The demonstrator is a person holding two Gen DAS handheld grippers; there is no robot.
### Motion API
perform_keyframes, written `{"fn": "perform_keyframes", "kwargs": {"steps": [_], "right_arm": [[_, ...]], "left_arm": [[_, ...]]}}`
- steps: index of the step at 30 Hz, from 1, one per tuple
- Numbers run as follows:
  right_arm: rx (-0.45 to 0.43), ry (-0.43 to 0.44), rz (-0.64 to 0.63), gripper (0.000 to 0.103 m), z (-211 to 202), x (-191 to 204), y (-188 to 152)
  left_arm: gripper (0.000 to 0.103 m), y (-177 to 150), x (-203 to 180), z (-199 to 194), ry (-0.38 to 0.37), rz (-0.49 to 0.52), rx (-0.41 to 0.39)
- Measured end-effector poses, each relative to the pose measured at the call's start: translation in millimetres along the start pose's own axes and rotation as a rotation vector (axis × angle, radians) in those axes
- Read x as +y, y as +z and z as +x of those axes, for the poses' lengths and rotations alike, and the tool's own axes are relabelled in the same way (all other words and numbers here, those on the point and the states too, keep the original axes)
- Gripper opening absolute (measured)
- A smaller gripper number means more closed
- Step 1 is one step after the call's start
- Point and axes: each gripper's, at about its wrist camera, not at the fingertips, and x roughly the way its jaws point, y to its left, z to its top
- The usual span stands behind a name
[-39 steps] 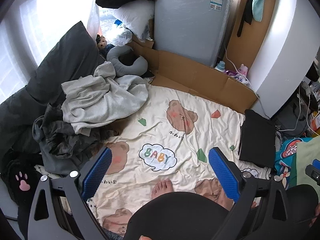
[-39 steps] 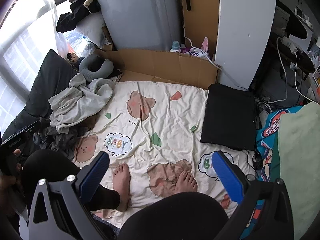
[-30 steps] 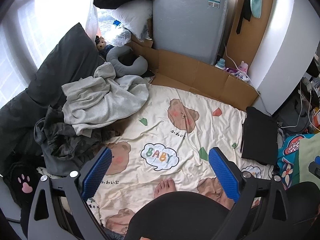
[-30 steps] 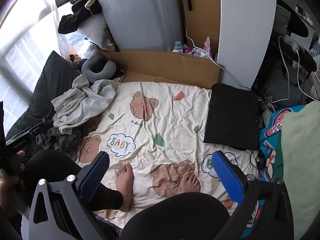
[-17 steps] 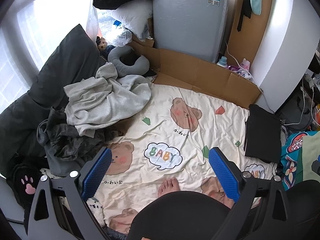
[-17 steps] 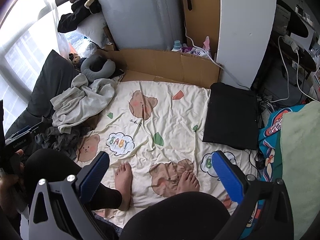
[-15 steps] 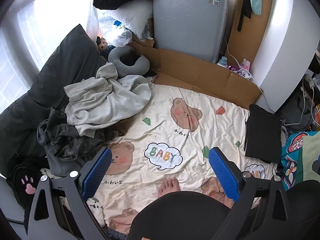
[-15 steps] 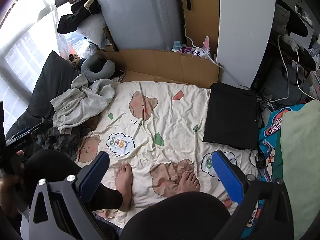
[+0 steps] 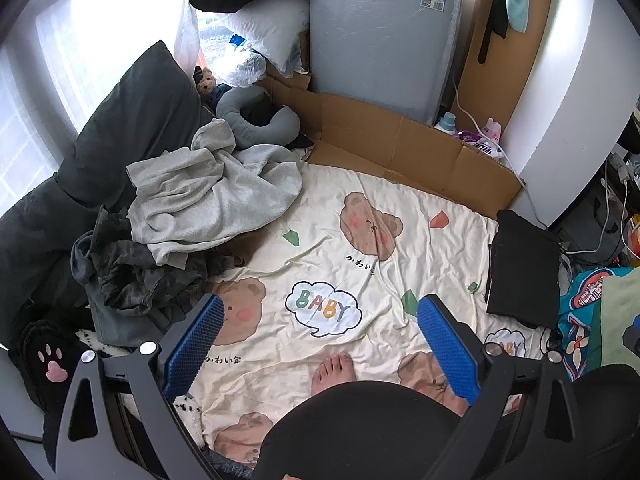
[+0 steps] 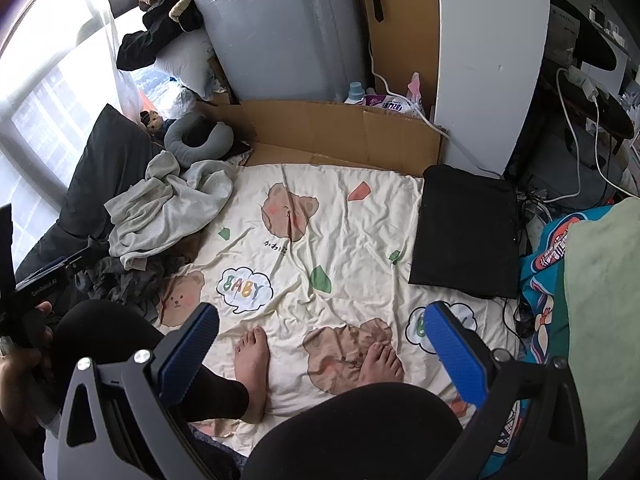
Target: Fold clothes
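Both grippers hovered above the cream bear-print blanket (image 9: 352,264), empty. Left gripper (image 9: 320,348): blue-padded fingers spread wide, nothing between them. Right gripper (image 10: 320,356): likewise spread wide. The person sat with black-clad knees raised and bare feet (image 10: 252,356) flat on the blanket. The crumpled light grey sweatshirt (image 9: 208,200) lay at the blanket's left edge, atop a heap of dark grey clothes (image 9: 136,272), well apart from both grippers. A folded black garment (image 10: 466,232) lay flat at the blanket's right edge.
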Motion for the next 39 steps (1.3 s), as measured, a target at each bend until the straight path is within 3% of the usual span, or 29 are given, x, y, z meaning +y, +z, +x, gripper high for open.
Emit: {"fn": "perform_keyframes", "kwargs": {"steps": [22,30,39], "right_arm": [[-0.019,-0.006,0.010,0.103,-4.4,-2.0,-1.6],[-0.027,-0.098,-0.030,0.103,-6.8,10.4,-2.2],[-0.011,-0.107,0.001,0.103,-4.5,6.5,4.6]], "left_arm": [[0.097,-2.5,3.1,-1.6,-0.001,-0.019,-0.010],[0.097,3.4,3.7,-6.9,-0.052,0.007,-0.004],[0.097,17.0,19.3,-13.4,-0.079,-0.027,0.001]]}}
